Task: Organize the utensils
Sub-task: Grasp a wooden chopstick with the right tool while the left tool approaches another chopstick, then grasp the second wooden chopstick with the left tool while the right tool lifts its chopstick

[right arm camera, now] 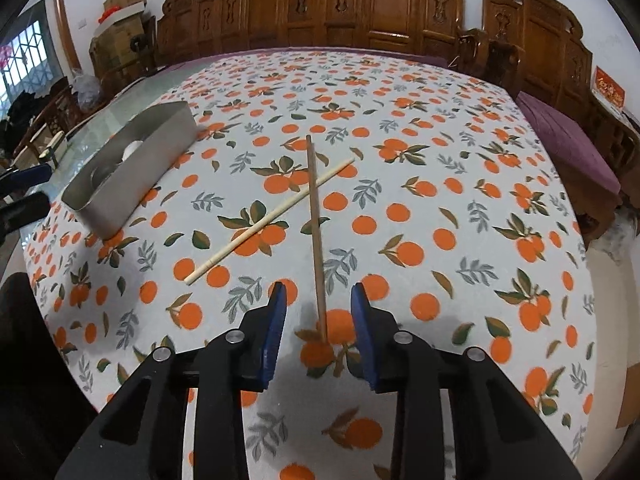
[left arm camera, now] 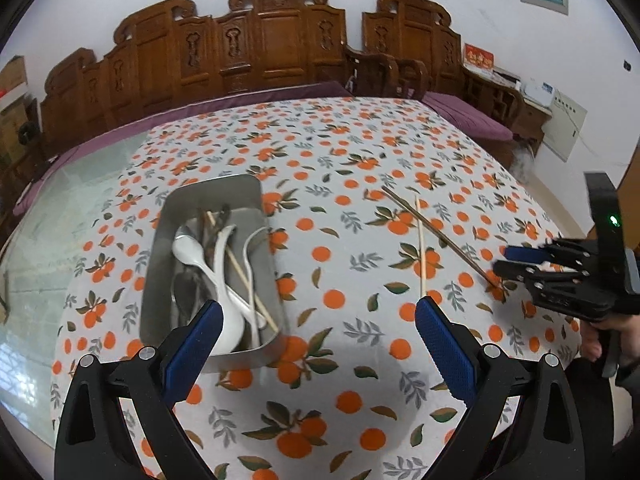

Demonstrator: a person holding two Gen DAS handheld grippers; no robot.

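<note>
A metal tray (left arm camera: 176,216) holds white spoons (left arm camera: 224,280), metal spoons and chopsticks. It also shows at the left of the right wrist view (right arm camera: 132,184). A dark brown chopstick (right arm camera: 316,232) and a pale chopstick (right arm camera: 272,216) lie crossed on the orange-print tablecloth; both show in the left wrist view, dark (left arm camera: 436,234) and pale (left arm camera: 420,248). My right gripper (right arm camera: 319,292) is open, its jaws on either side of the dark chopstick's near end, not closed on it. My left gripper (left arm camera: 319,312) is open and empty, just in front of the tray.
The tablecloth (right arm camera: 440,184) covers a glass-topped table (left arm camera: 80,200). Carved wooden benches (left arm camera: 260,48) with purple cushions stand behind and to the right. The right gripper (left arm camera: 504,262) shows at the right edge of the left wrist view.
</note>
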